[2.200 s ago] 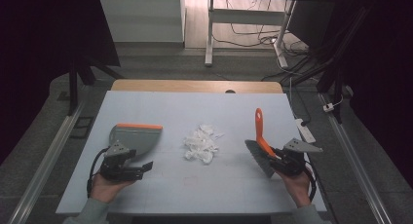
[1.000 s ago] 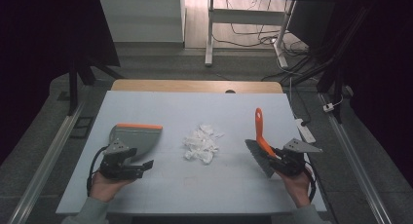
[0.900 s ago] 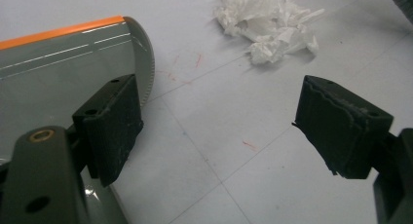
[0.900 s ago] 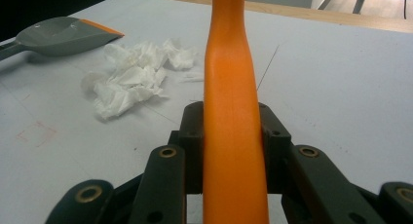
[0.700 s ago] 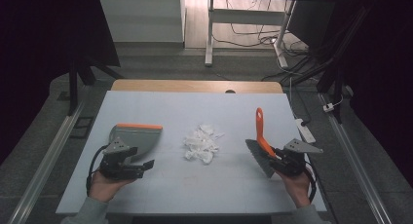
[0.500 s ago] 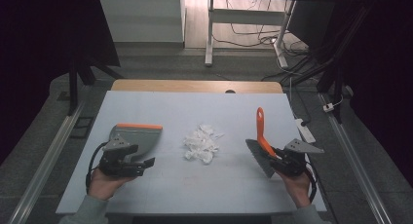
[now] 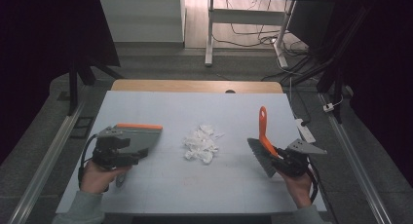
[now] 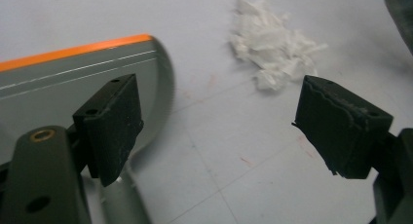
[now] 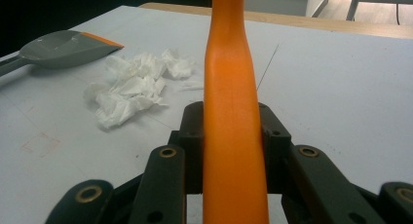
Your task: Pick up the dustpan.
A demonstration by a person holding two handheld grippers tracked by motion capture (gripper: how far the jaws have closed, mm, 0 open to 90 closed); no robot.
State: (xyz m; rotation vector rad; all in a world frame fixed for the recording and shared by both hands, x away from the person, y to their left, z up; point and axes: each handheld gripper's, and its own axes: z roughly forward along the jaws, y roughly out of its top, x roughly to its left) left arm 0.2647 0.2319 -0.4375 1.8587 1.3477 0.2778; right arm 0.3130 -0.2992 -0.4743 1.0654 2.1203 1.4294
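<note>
My right tool (image 7: 285, 158) clamps the orange brush (image 7: 263, 131) at lower right; my left tool (image 7: 127, 153) gapes wide over the dustpan (image 7: 139, 136), paper scraps (image 7: 200, 143) at centre.

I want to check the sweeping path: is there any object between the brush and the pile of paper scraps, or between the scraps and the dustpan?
Nothing visible stands in the way. Bare table separates the brush, held in the right gripper, from the paper scraps, and separates them from the dustpan.

Grey orange-edged dustpan (image 7: 139, 136), white scraps (image 7: 200, 143)
</note>
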